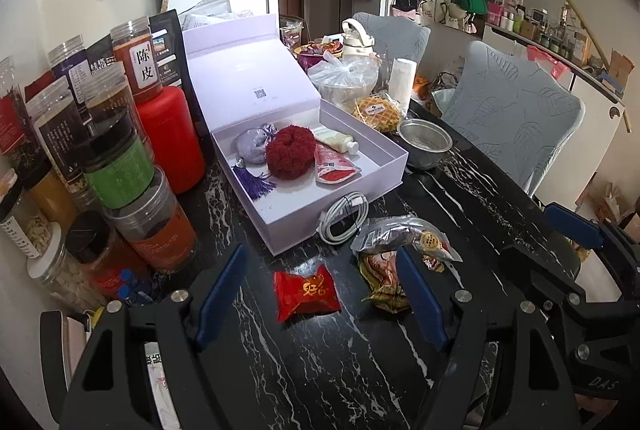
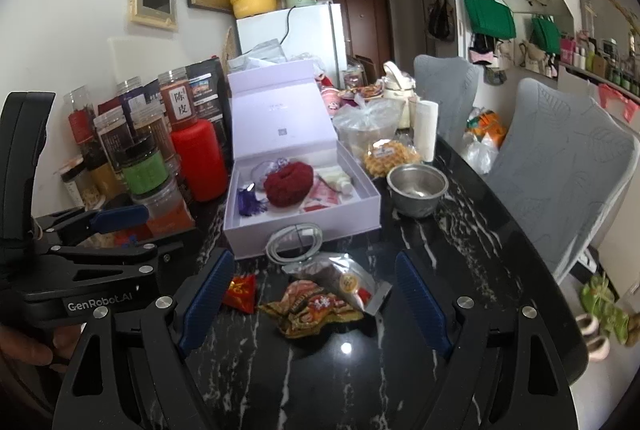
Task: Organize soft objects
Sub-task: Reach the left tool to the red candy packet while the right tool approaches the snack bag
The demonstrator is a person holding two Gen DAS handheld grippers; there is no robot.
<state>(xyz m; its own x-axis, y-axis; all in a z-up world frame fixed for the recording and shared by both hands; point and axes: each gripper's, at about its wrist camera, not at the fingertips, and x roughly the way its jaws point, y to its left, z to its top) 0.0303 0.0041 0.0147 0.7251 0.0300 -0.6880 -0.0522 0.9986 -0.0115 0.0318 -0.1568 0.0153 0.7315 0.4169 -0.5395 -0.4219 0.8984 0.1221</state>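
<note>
Packets still out on the black marble table (image 1: 460,189) were what mattered to us: a red sachet (image 1: 306,294), a gold-patterned packet (image 2: 312,312) and a clear bag of dark contents (image 2: 340,276), with a coiled white cable (image 1: 344,216) beyond them, touching the box front.

We held both tools low over the near edge, empty. Our left gripper (image 1: 320,294) stood spread wide, released, and the red sachet lay flat on the table right between its fingers, at 12 o'clock, its long side running across from 9 to 3. Our right gripper (image 2: 314,304) was equally wide and grasped nothing; the gold-patterned packet sat between its fingers, with the clear bag overlapping its far edge toward 1 o'clock. So we judged the left hand nearer the sachet and the right nearer the gold packet, each needing only a short push forward and down.

At 12 o'clock past the cable, the lilac gift box (image 1: 384,145) stood with its lid propped upright. Inside we saw a red fluffy scrunchie (image 1: 291,151) in the middle, a grey pouch (image 1: 253,145) at its 9 o'clock, a purple tassel (image 1: 258,181) at 7, a white tube (image 1: 336,141) at 2 and a pink-red sachet (image 1: 334,169) at 4. The near part of the floor was bare, the likely spot for the packets
</note>
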